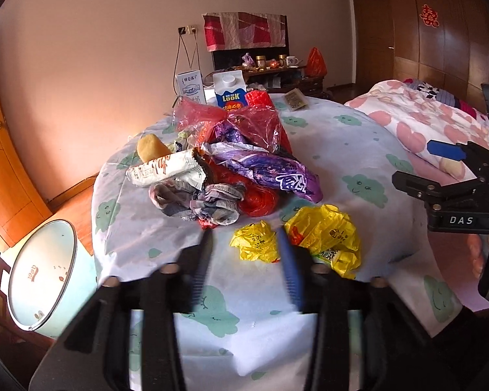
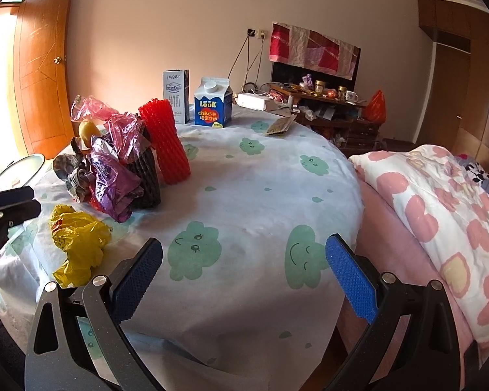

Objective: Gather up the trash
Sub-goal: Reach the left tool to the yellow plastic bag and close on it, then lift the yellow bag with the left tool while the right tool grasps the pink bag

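Blurred at the bottom of the left wrist view, the left tongs [image 1: 244, 247] stand partly open over the cloth-covered counter [image 1: 309, 319] with nothing between their pads, just short of a crumpled yellow bag [image 1: 322, 234]. Right tongs [image 2: 244, 267] gape wide and empty above bare cloth, with that yellow bag [image 2: 78, 241] off to their left. Beyond it sits the trash heap: a white wrapper [image 1: 166, 171], purple foil bag [image 1: 264, 166], red plastic bag [image 1: 241, 120], red foam net [image 2: 164, 143], two cartons [image 2: 212, 102] behind, and a pale bin [image 1: 42, 273] beside the counter.
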`<act>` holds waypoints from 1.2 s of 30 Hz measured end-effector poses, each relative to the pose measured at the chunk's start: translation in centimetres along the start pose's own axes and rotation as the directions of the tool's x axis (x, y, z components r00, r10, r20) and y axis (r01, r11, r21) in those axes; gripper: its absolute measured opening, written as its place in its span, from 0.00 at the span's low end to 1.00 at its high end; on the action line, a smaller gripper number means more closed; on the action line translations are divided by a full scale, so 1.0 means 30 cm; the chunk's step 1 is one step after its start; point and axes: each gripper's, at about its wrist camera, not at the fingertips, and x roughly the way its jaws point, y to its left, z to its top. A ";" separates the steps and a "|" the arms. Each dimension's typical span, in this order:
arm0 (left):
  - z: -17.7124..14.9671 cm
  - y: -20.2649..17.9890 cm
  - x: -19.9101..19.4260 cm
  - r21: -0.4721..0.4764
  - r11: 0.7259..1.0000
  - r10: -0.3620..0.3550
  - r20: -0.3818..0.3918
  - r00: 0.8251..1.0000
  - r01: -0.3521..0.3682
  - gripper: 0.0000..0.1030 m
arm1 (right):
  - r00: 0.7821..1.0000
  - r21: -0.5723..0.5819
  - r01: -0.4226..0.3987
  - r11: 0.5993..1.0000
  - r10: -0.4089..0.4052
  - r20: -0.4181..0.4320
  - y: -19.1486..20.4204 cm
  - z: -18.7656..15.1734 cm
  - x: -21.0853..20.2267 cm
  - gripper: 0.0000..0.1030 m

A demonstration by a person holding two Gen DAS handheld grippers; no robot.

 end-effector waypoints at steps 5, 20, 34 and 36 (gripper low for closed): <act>0.008 -0.020 0.085 0.005 0.997 -0.071 -0.062 0.996 0.072 0.57 | 0.999 0.077 0.034 0.996 -0.034 -0.008 -0.117 -0.022 0.011 0.96; 0.013 -0.018 0.042 -0.008 0.986 -0.165 -0.060 0.984 0.165 0.23 | 1.000 0.062 -0.023 0.998 0.023 0.000 -0.058 -0.005 0.017 0.96; 0.095 0.342 -0.191 -0.139 0.957 0.264 0.067 0.962 -0.253 0.24 | 0.975 -0.017 -0.196 0.980 0.197 0.099 0.214 0.249 0.134 0.95; 0.076 0.384 -0.185 -0.164 0.941 0.306 0.047 0.951 -0.294 0.24 | 0.972 -0.023 -0.214 0.977 0.215 0.093 0.249 0.274 0.166 0.95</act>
